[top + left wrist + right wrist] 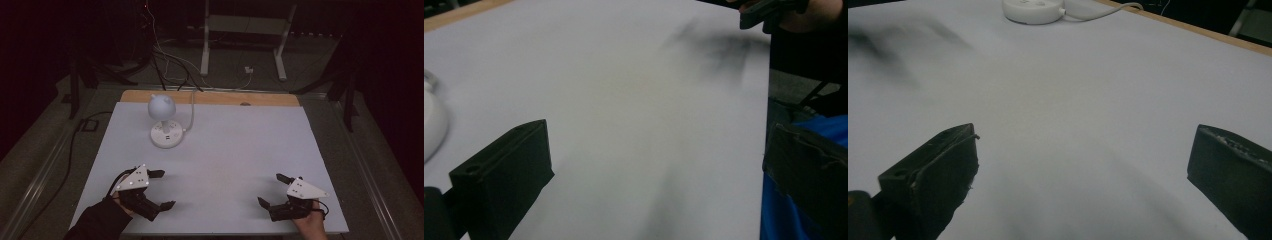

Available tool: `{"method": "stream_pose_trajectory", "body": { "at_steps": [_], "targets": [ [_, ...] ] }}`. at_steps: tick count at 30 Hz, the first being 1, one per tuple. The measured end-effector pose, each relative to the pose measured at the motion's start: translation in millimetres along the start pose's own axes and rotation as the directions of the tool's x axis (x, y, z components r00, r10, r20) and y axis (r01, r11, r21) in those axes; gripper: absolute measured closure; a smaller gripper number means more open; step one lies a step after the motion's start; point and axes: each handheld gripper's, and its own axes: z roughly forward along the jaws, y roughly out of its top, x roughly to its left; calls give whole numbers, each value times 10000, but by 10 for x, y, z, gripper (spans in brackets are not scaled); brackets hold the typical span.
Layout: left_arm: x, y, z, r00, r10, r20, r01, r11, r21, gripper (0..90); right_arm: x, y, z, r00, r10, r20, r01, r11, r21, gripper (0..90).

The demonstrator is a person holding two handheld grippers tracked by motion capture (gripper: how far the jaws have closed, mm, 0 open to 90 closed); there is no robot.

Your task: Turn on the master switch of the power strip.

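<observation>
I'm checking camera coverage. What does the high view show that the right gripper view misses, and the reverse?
High view alone: the lamp's round head, both hands with open tongs, left and right, and the floor cables. Right gripper view alone: a close look along the right tongs, jaws wide apart. Both share the white table cover, the lamp's round base and its cord.

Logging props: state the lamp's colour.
White, the lamp, base and round head alike; high view shows it best.

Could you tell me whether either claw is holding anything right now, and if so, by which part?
Nothing is held. Both the left claw and the right claw are open over the bare table, well short of the lamp.
</observation>
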Motion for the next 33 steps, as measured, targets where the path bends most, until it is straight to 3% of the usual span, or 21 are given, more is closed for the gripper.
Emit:
{"method": "stream_pose_trajectory", "body": {
  "at_steps": [21,31,33],
  "targets": [
    [195,249,125,9998,-162,-122,161,9998,-94,0,-12,-5,-4,9999,133,-33,-133,9999,-96,0],
    [358,312,235,9943,-666,-828,654,9977,-170,0,-14,-9,-6,9998,185,-102,-185,9998,-75,0],
    [402,325,263,9904,-729,-1171,705,9972,-247,0,-15,-11,-2,9998,184,-103,-184,9998,-58,0]
  ]
}}
